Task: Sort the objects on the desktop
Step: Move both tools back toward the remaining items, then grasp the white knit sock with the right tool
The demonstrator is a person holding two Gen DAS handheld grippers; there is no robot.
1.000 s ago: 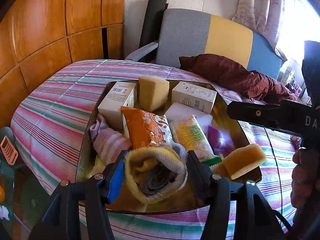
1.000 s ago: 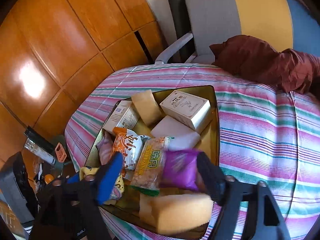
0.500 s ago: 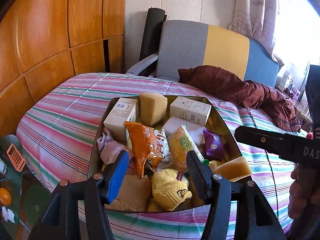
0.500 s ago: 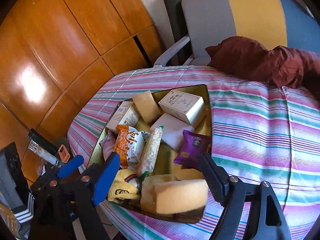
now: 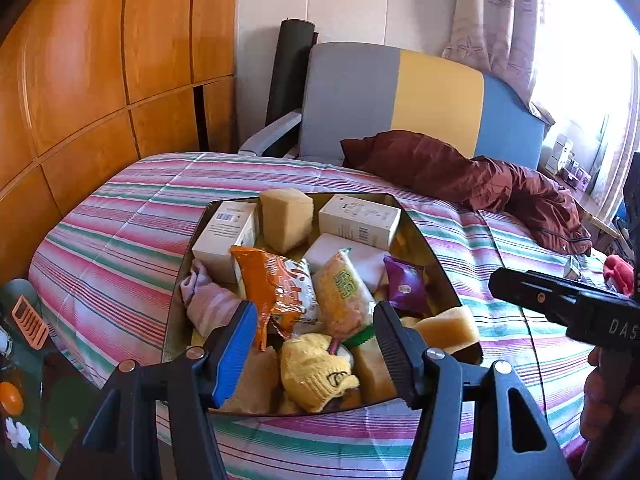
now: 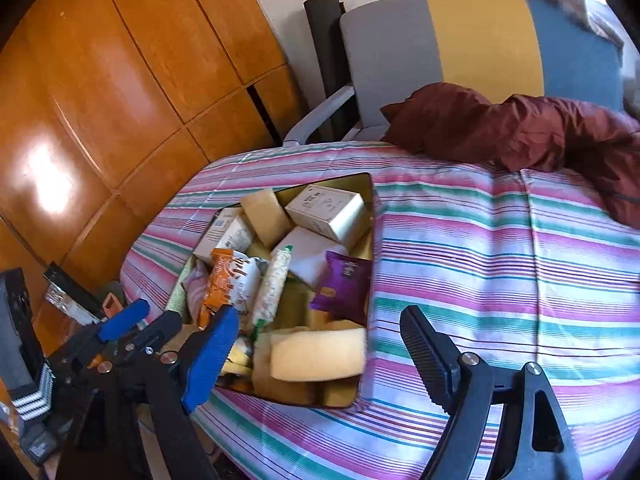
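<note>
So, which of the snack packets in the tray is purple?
The small purple packet, lying at the tray's right side beside the yellow-green packet. The third, the orange packet, lies further left.

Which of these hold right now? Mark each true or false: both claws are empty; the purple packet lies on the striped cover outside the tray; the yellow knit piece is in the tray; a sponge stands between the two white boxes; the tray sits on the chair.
1. Both claws are empty. True: the left claw and right claw are open, holding nothing.
2. The purple packet lies outside the tray. False: it is inside the tray, near its right wall.
3. The yellow knit piece is in the tray. True.
4. A sponge stands between the two white boxes. True.
5. The tray sits on the chair. False: it rests on the striped cover.
</note>
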